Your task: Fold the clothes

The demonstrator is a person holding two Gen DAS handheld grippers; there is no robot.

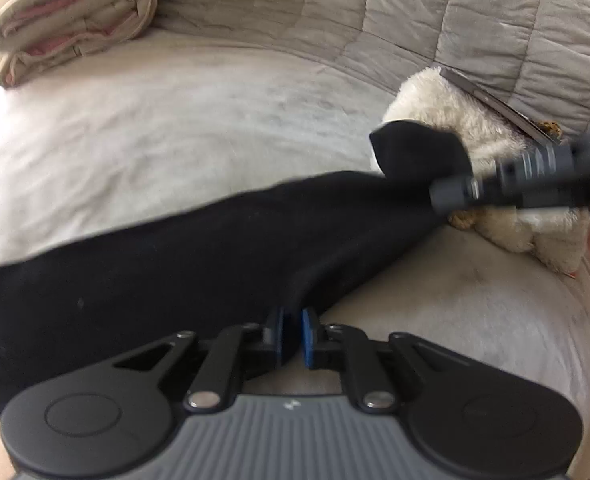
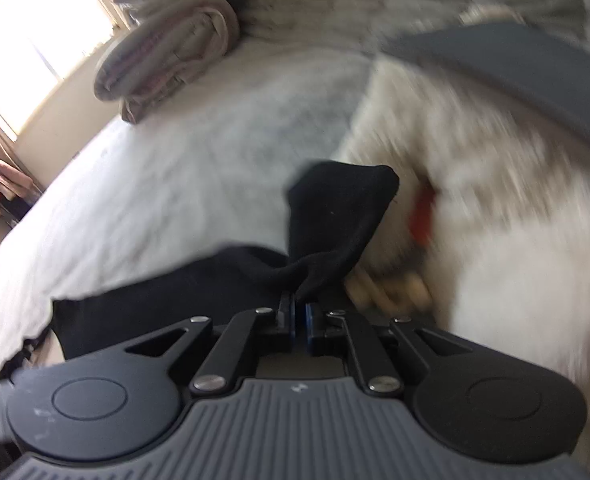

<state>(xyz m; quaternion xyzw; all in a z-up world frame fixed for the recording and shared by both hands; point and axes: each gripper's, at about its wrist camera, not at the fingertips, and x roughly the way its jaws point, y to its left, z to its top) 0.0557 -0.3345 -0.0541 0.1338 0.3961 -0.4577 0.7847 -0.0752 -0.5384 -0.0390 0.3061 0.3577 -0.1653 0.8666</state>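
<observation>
1. The left tool (image 1: 294,334) is clenched on a bunched edge of the black garment (image 1: 155,272).
2. The right tool (image 2: 299,312) pinches another part of the garment (image 2: 335,216), a loose corner sticking up past its tips.
3. The cloth stretches between the 2 tools over the pale bed (image 1: 175,120).
4. A plush toy (image 1: 447,120) and folded blanket (image 1: 75,20) lie beyond.

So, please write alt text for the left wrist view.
The left gripper pinches a black garment stretched across a white bed; the right gripper grips its far corner. A plush toy and folded blanket lie behind.
</observation>
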